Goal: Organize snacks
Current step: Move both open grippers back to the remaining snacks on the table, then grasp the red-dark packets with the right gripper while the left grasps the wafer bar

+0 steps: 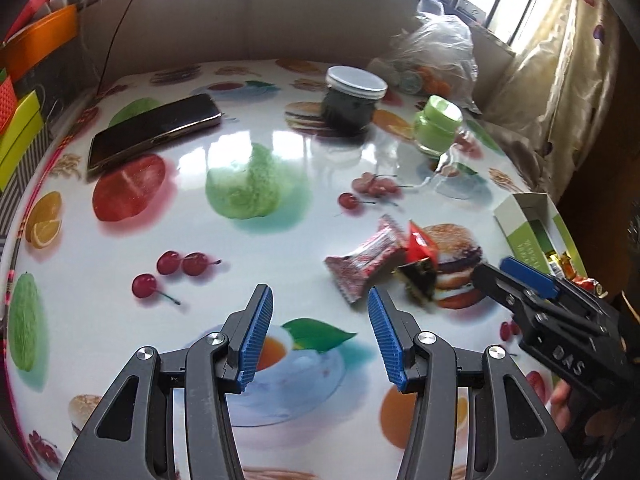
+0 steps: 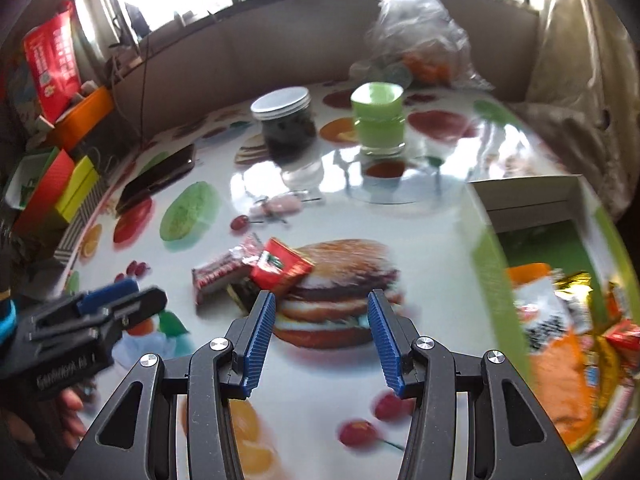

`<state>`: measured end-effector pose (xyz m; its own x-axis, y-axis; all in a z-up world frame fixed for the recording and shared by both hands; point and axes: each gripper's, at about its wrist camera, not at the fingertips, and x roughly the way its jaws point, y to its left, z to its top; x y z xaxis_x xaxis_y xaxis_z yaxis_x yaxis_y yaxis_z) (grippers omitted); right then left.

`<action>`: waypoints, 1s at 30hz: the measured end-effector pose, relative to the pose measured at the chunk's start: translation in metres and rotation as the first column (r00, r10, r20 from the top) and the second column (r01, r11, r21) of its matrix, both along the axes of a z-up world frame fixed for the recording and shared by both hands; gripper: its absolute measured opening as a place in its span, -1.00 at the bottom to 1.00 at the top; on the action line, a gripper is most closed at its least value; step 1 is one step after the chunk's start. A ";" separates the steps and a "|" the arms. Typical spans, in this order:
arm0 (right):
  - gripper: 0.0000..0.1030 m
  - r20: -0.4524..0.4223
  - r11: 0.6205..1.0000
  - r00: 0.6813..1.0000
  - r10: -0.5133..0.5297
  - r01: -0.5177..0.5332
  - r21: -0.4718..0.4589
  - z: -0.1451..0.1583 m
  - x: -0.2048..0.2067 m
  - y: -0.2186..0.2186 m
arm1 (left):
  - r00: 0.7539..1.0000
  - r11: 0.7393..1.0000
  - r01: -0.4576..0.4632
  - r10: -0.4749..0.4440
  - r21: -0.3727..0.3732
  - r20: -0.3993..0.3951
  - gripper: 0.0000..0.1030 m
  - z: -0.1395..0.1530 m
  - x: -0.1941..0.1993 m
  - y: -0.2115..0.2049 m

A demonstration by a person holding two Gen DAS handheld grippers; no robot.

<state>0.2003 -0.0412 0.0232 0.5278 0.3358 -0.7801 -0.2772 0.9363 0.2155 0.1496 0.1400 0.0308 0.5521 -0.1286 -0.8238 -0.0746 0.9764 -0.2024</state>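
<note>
L black two-finger gripper w/ blue pads: jaws apart, nothing held. Red-white striped snack wrapper touching red foil packet on fruit-print tabletop. R gripper: apart, empty. Green cardboard box w/ snacks far right.

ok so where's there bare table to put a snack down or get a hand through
Free: the wide stretch between the phone and the loose snacks, and the strip from those snacks to the green box. Crowded: the far side, around the dark jar, green jar and plastic bag.
</note>
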 end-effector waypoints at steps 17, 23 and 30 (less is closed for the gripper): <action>-0.06 -0.036 1.000 0.999 0.016 -0.016 -0.003 -0.023 0.024 0.027 | 1.000 1.000 -0.001 0.001 -0.013 -0.014 -0.01 -0.008 0.014 0.008; -0.06 -0.013 1.000 1.000 0.013 -0.013 -0.024 -0.023 0.017 0.021 | 1.000 1.000 0.029 -0.029 -0.005 -0.010 -0.01 -0.006 0.020 0.001; -0.06 0.012 0.998 1.000 0.014 -0.013 -0.068 -0.024 0.009 0.015 | 0.995 0.995 0.097 -0.097 0.000 -0.008 -0.01 -0.006 0.031 -0.018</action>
